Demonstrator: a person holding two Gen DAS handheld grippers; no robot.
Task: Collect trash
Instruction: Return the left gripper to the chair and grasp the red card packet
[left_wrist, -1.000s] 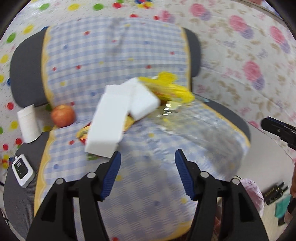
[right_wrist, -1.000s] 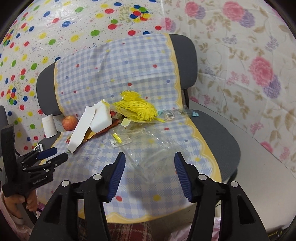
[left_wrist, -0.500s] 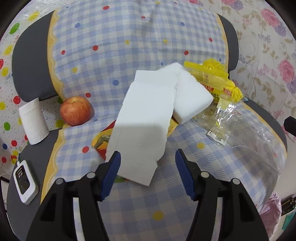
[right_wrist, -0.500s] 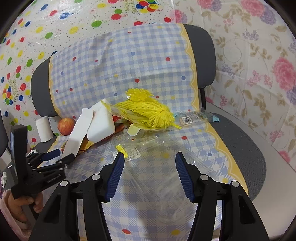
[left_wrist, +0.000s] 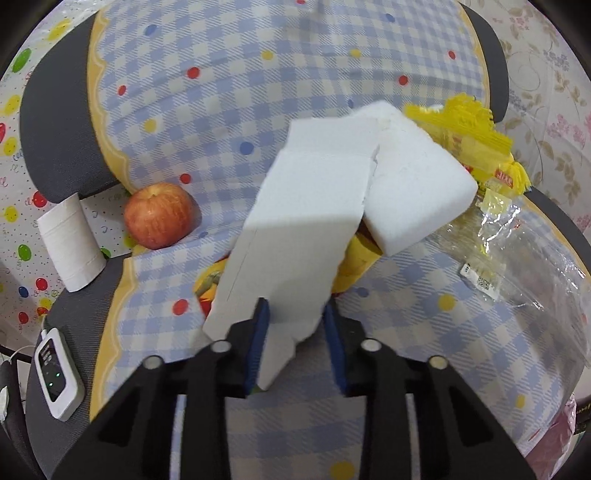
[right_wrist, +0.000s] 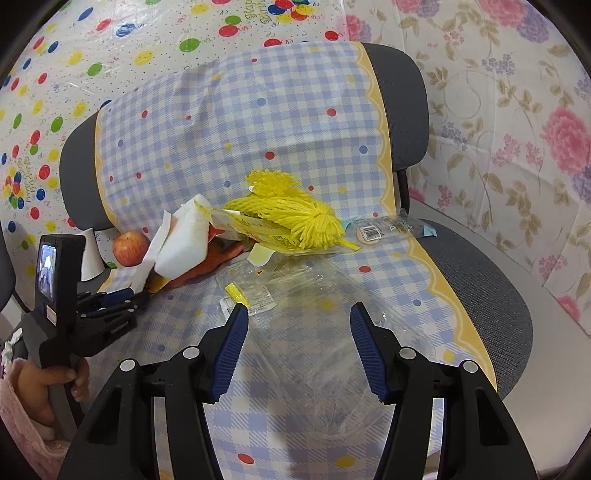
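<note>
Since the earlier frames the left gripper (left_wrist: 295, 325) has been closing in on the pile, and its blue pads are now pinching the near end of the long white foam slab (left_wrist: 295, 229), where a second ago they were standing spread and short of it; the right gripper (right_wrist: 299, 350) has been edging forward over the clear plastic bag (right_wrist: 332, 350) and is hanging there with its pads wide apart, gripping nothing.

Going from the left across the chair: a paper roll (left_wrist: 68, 243), a small white device (left_wrist: 55, 373) and an apple (left_wrist: 159, 216) are sitting at the seat's left edge, and these are probably not trash; next the slab is leaning on a thicker foam block (left_wrist: 413, 199), with orange and yellow wrappers (right_wrist: 214, 258) lying beneath them; then a yellow mesh net (right_wrist: 291, 218) is resting on a printed packet in the middle; a flat barcoded wrapper (right_wrist: 388, 229) is lying at the right, near the seat's yellow border.

By my reading the collecting is only just beginning; nothing appears gathered yet, no bin is showing, and whether the clear bag is meant as the receptacle cannot be told; the block, net, wrappers and labels are all still waiting.
</note>
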